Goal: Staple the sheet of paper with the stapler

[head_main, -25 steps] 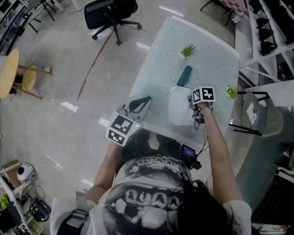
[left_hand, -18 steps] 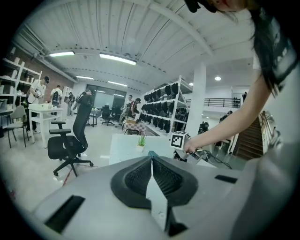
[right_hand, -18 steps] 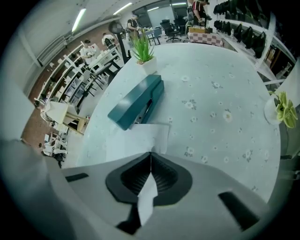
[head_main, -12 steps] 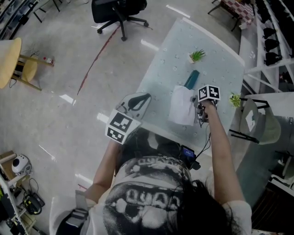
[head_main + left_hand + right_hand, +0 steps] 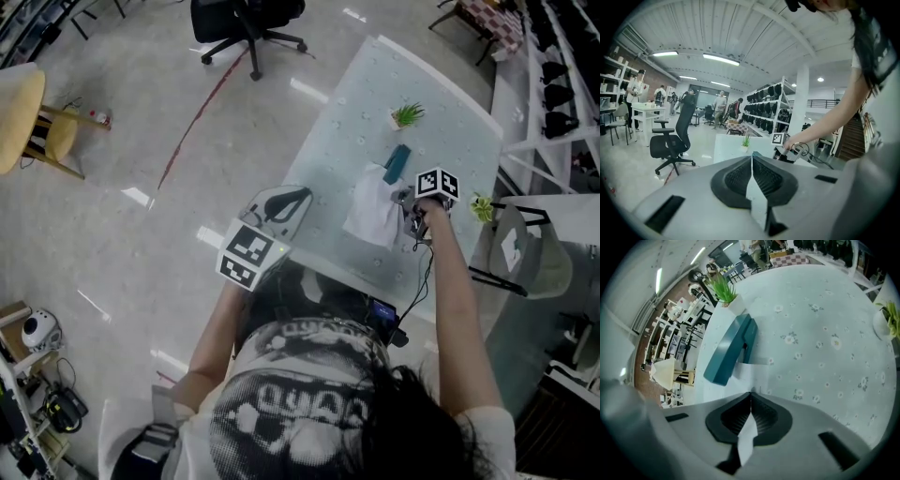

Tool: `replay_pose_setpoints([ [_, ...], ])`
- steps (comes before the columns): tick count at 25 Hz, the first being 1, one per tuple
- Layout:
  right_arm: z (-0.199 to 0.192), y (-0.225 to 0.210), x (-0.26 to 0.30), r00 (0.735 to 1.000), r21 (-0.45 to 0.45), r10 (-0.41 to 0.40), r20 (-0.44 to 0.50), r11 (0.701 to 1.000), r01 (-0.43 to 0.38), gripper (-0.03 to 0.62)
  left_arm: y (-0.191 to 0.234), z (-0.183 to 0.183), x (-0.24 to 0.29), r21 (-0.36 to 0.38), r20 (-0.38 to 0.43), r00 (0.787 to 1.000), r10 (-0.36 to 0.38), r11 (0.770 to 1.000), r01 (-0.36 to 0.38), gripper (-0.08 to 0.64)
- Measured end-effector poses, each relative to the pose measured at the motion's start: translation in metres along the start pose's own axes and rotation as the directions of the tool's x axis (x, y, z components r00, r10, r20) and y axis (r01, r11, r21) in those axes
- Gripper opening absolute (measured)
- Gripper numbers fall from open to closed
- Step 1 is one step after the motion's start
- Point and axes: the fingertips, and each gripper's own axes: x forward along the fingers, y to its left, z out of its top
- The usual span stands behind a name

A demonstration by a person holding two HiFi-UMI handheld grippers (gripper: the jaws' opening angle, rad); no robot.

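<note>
Sheet of paper (image 5: 375, 212) in right tongs (image 5: 751, 393)

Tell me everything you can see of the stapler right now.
The stapler is teal and plastic-looking, a long wedge with its top arm over a darker base. It lies flat on the pale flower-print table, near a small potted plant. The sheet of paper, pinched in the right gripper, seems to reach under its arm at one side. No gripper touches it.
</note>
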Motion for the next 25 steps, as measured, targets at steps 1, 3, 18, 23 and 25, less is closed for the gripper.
replay_pose_setpoints([
  [1,0.005,-0.002,-0.002,1.000,0.011,-0.008,0.018,1.000,0.007,0.008,0.001,0.000,0.000,-0.001,-0.001,1.000,0.003,1.000,-0.003,0.006],
  [3,0.012,-0.006,-0.004,0.998,0.022,-0.030,0.049,0.999,0.029,0.008,0.003,-0.001,-0.002,-0.004,-0.004,1.000,0.010,1.000,-0.010,0.007],
  [18,0.014,-0.008,-0.023,0.992,-0.041,-0.035,0.119,0.998,0.040,0.086,-0.001,0.001,0.005,-0.004,-0.011,1.000,-0.006,1.000,0.006,0.008],
  [23,0.032,0.010,-0.053,0.981,-0.240,-0.018,0.193,0.969,0.065,0.118,-0.007,0.002,0.006,0.007,-0.013,1.000,-0.027,1.000,0.027,0.006],
  [25,0.041,0.022,-0.063,0.972,-0.332,0.008,0.236,0.941,0.073,0.107,-0.012,0.003,0.010,0.033,-0.020,0.999,-0.040,0.999,0.040,0.006],
])
